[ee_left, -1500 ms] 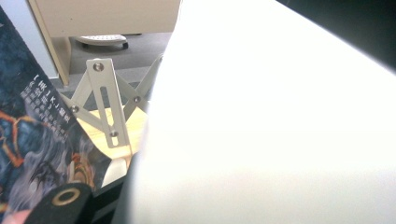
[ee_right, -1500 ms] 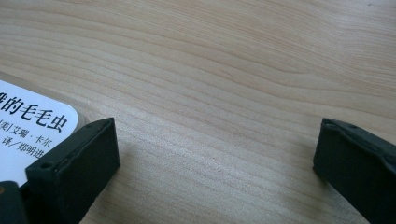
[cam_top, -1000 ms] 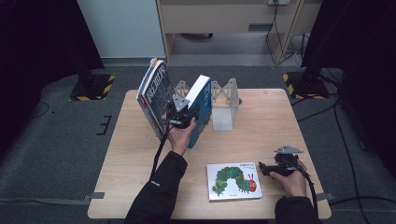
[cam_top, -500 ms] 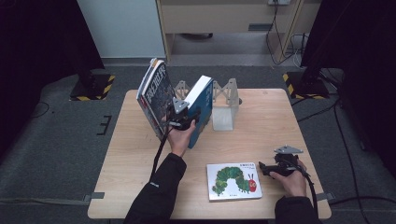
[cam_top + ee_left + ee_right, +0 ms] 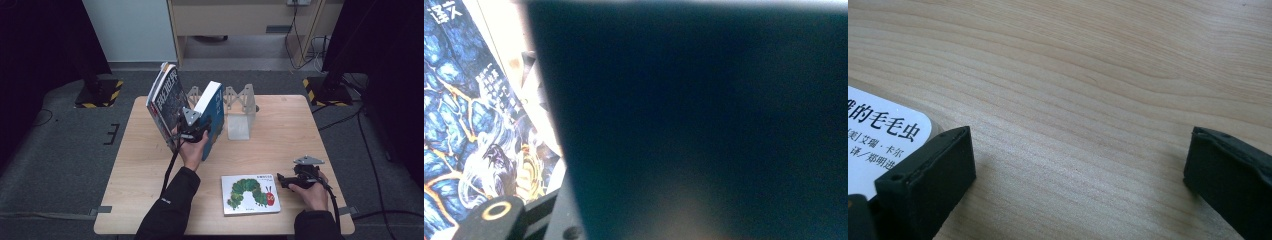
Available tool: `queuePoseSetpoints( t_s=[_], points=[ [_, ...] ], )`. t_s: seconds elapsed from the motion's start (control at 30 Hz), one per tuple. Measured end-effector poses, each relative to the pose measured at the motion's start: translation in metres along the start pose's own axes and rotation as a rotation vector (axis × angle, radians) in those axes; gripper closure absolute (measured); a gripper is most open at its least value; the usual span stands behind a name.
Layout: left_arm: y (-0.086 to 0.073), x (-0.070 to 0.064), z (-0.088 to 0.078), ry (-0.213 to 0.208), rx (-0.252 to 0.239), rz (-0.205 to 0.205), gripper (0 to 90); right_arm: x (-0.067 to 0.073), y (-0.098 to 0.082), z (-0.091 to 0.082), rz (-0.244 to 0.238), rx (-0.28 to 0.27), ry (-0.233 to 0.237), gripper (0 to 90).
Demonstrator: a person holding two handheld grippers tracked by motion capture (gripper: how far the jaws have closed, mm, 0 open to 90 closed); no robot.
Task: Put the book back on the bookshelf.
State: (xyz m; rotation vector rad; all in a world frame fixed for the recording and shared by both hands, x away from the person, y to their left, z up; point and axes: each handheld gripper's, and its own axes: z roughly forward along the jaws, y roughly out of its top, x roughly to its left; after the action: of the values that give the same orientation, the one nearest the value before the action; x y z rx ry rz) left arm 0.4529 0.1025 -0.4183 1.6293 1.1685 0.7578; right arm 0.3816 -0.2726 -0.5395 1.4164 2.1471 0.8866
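Blue book (image 5: 212,112) clamped between left gripper (image 5: 196,131) jaws

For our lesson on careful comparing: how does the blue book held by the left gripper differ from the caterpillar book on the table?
The blue book stands tilted on edge; the caterpillar book lies flat. The left gripper grips the blue book; the caterpillar book lies free beside the open right gripper. One cover is plain blue, the other white, pictured. Both rest on the table.

Pale wooden table (image 5: 280,150) on grey carpet (image 5: 65,165), dark surroundings.

black sleeves (image 5: 170,210), black claws (image 5: 281,181)
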Motion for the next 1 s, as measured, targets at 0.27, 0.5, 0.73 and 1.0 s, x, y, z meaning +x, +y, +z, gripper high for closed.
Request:
queuePoseSetpoints(
  t_s=[0.27, 0.5, 0.73, 1.0],
  points=[
    [0.002, -0.006, 0.01, 0.033, -0.016, -0.005, 60.2, 0.0, 0.0, 0.001, 0.006, -0.001, 0.0, 0.3],
    [0.005, -0.01, 0.023, 0.043, -0.025, -0.016, 60.0, 0.0, 0.001, 0.001, -0.001, 0.0, 0.003, 0.3],
    [0.009, -0.011, 0.033, 0.043, -0.019, -0.017, 59.9, 0.0, 0.001, 0.001, -0.001, 0.0, 0.003, 0.3],
    [0.012, -0.005, 0.034, -0.011, -0.008, -0.029, 57.0, 0.0, 0.001, 0.001, 0.0, 0.001, 0.002, 0.3]
  ],
)
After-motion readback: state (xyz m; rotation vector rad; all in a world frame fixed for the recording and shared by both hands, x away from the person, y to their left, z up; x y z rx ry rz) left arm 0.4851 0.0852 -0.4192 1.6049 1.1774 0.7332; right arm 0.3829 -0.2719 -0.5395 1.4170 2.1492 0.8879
